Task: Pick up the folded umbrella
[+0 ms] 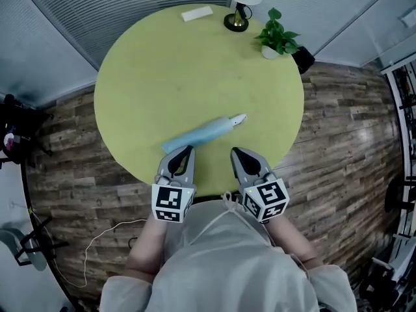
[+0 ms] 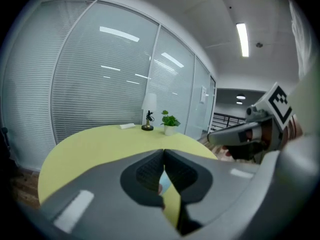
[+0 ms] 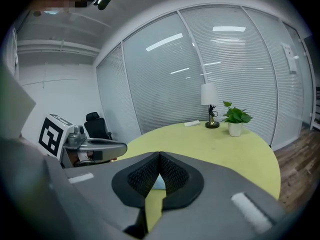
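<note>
Two grippers sit at the bottom centre of the head view, side by side over the near edge of a round yellow-green table (image 1: 130, 77). The left gripper (image 1: 187, 149) has its jaws pressed together at the tips with nothing clamped between them. The right gripper (image 1: 235, 152) likewise has its pads meeting at the tips, empty.

The folded umbrella (image 1: 201, 134), pale blue with a whitish end, lies flat on the table just above the grippers in the head view. It runs on a diagonal from lower left to upper right. Its lower-left end lies right by the tip of the left gripper; whether they touch cannot be told. The whitish end points to the upper right. The right gripper's tip is a little below the umbrella's middle, near it but apart from it.

In the left gripper view a sliver of pale blue shows through the narrow gap under the closed pads, so the umbrella lies ahead of and below those jaws, not in them. The right gripper view shows a similar pale blue patch below its closed pads.

At the table's far edge, at the top of the head view, stand a lamp (image 1: 242, 5) and a small potted plant (image 1: 276, 38). A flat white object (image 1: 197, 13) lies to their left.
</note>
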`<state>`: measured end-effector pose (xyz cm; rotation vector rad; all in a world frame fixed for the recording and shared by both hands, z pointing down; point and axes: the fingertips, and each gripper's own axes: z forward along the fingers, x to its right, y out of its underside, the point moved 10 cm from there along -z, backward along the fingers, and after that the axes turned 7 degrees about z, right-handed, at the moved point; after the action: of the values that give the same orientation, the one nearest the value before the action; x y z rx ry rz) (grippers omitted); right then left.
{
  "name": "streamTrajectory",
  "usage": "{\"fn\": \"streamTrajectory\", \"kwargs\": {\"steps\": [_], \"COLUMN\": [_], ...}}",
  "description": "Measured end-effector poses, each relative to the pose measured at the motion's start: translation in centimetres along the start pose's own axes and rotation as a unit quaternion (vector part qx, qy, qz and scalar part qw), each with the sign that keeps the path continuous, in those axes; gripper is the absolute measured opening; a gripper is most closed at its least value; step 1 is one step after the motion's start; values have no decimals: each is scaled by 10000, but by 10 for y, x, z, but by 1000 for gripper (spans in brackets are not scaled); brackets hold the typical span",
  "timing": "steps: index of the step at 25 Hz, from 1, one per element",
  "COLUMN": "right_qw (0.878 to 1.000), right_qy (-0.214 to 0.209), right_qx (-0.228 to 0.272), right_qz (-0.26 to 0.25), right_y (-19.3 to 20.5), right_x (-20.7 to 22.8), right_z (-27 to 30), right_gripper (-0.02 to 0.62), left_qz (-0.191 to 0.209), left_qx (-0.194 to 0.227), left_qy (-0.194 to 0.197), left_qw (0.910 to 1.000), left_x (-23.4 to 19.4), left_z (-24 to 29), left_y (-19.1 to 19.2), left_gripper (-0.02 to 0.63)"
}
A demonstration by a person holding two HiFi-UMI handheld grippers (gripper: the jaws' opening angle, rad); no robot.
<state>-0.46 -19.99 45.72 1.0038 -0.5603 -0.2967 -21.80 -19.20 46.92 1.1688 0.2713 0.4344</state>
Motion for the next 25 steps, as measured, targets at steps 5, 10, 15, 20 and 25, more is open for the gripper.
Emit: {"fn": "streamTrajectory", "kwargs": {"steps": [5, 10, 15, 20, 25], "right_qw": [9998, 9989, 9981, 9973, 9969], "right_qy": [-66, -122, -183, -243, -240], "right_qx": [-191, -462, -591, -686, -741], "right_qz": [-30, -6, 5, 19, 102], "right_y": [-2, -3, -8, -12, -14], "right_x": [16, 36, 55, 73, 90], "right_z": [23, 39, 53, 62, 65], "right_gripper": [-2, -2, -2, -2, -2], "left_qz": [391, 1018, 1461, 1991, 2465], "left_qx": [-829, -1690, -2339, -3082, -3655], "left_qy": [344, 833, 1286, 1769, 2131], "left_qw": [9952, 9768, 9526, 9133, 8719], "left_x": [-7, -10, -10, -7, -2], "left_z": [40, 72, 111, 149, 179], "left_y": [17, 26, 33, 47, 66], "left_gripper": [52, 176, 314, 422, 430]}}
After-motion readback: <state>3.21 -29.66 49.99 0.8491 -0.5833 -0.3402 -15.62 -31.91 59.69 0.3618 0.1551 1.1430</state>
